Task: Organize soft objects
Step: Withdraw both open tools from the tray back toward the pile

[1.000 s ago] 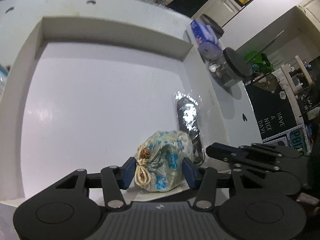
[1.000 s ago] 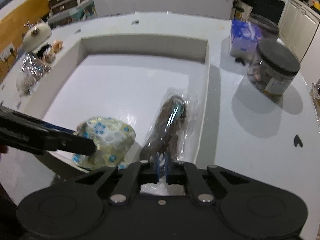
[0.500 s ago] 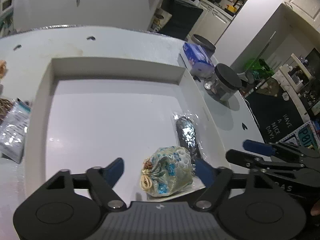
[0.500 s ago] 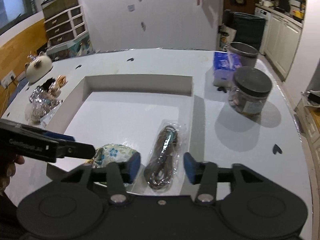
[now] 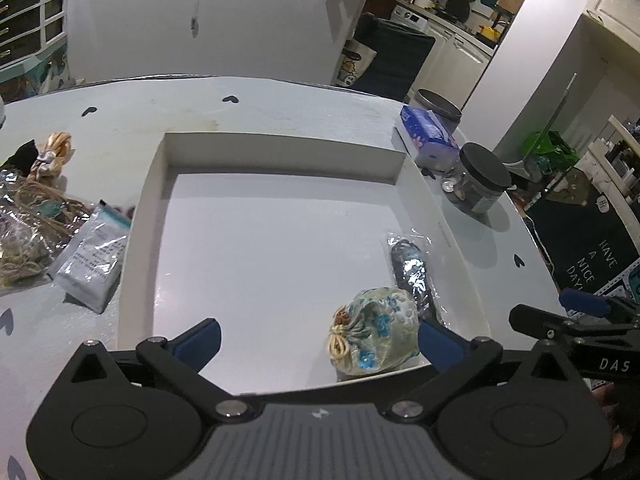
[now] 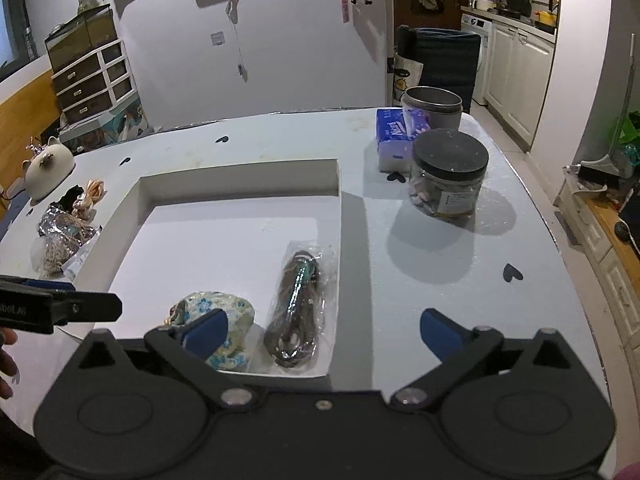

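Two items down in white tray (image 5: 152, 184), near-right corner: floral drawstring pouch (image 5: 376, 330) beside bagged cord bundle (image 6: 298, 300), touching or nearly. Left gripper (image 5: 318, 338) jaws opening wide, nothing pinched, pouch just inside right fingertip. Right gripper (image 6: 324, 328) jaws opening wide too, empty, above tray edge.

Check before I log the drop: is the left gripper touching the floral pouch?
Apart. Left wrist view shows left gripper opening, pouch lying free in the tray.
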